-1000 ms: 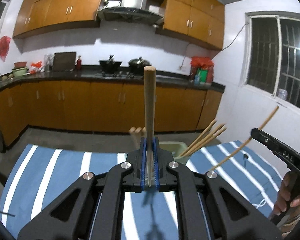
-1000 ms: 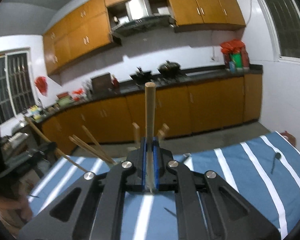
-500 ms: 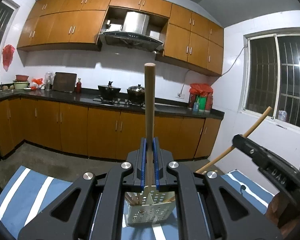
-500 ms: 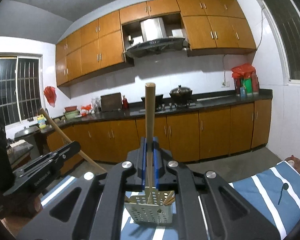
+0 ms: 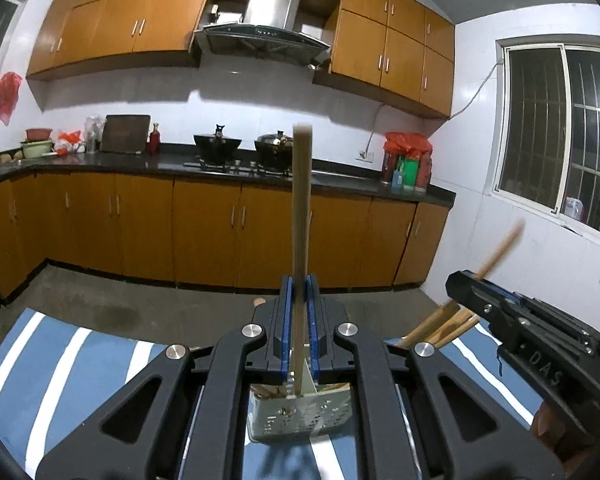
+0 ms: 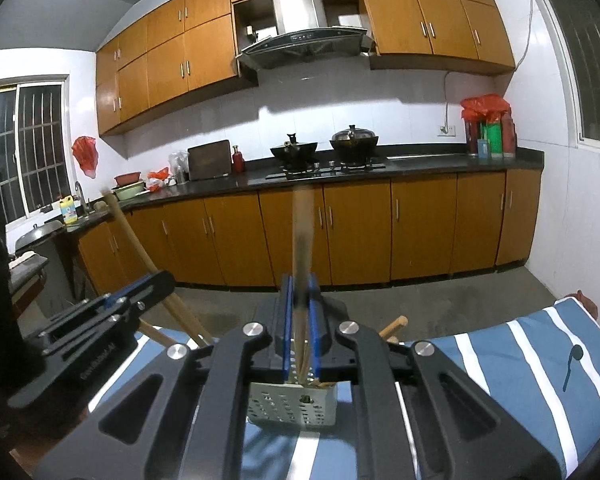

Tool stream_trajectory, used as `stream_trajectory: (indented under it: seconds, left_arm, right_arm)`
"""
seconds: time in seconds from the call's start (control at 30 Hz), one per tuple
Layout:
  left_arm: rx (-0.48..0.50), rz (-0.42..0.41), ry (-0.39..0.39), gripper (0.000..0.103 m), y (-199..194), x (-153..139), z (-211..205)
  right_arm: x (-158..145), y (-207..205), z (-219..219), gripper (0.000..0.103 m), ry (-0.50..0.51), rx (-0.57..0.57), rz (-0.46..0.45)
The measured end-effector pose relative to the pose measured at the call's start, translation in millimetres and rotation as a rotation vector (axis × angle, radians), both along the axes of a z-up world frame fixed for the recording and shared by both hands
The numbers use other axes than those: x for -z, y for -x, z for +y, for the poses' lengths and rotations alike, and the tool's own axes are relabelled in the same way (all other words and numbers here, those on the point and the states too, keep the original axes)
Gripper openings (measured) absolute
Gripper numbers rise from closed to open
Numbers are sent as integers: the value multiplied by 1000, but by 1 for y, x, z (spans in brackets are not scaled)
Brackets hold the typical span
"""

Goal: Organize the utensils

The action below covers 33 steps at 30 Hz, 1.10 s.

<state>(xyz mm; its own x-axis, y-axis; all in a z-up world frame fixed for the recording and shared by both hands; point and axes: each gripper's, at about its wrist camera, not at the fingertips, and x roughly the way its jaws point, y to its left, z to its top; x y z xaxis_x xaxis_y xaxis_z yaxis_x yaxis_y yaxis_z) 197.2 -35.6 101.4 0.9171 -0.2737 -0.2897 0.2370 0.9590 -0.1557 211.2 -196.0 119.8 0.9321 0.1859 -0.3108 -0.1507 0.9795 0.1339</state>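
Striped blue-white tablecloth (image 6: 520,344) w/ perforated pale plastic utensil basket (image 6: 292,406): both grippers' jaws are opening, left gripper (image 5: 299,344) & right gripper (image 6: 300,344) each releasing an upright wooden chopstick (image 5: 301,216) into it.

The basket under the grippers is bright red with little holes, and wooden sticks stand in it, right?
Not quite. The perforated basket is pale grey-white, not red, as the right wrist view shows. It does have little holes, and wooden sticks do stand in it, on the blue-and-white striped cloth.
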Motion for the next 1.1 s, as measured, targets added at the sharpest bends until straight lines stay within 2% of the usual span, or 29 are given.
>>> stream_trajectory:
  seconds: [0.03,0.1,0.23,0.27,0.33,0.4,0.43,0.5,0.67,0.9,1.1]
  left_arm:
    - [1,-1,-1,16,1,0,1]
    - [-9,-12,1,45,6,-2,4]
    - [-17,-40,23,52,18,-12,16]
    - [-20,-45,27,55,23,-15,19]
    - [-24,-58,33,63,31,-19,25]
    - [-32,-73,31,78,42,-21,30]
    - [-39,-87,23,82,51,-23,32]
    - [-54,-112,1,95,68,-22,37]
    - [-88,-133,-63,101,103,-12,44]
    - [-158,-133,-133,101,147,19,50]
    - [-193,-105,-197,101,161,42,44]
  right_arm:
    - [0,4,-1,18,-1,0,-4]
    - [-2,11,-5,29,-5,9,-21]
    - [-7,25,-13,40,-12,23,-45]
    - [-9,31,-16,45,-12,29,-54]
    - [-10,42,-19,57,-8,44,-73]
    - [-12,57,-20,72,6,62,-100]
    - [-11,64,-21,77,15,71,-110]
    - [-10,80,-22,97,30,90,-133]
    - [3,114,-23,99,49,121,-146]
    - [34,143,-22,99,62,127,-64]
    - [66,166,-12,99,133,151,-57]
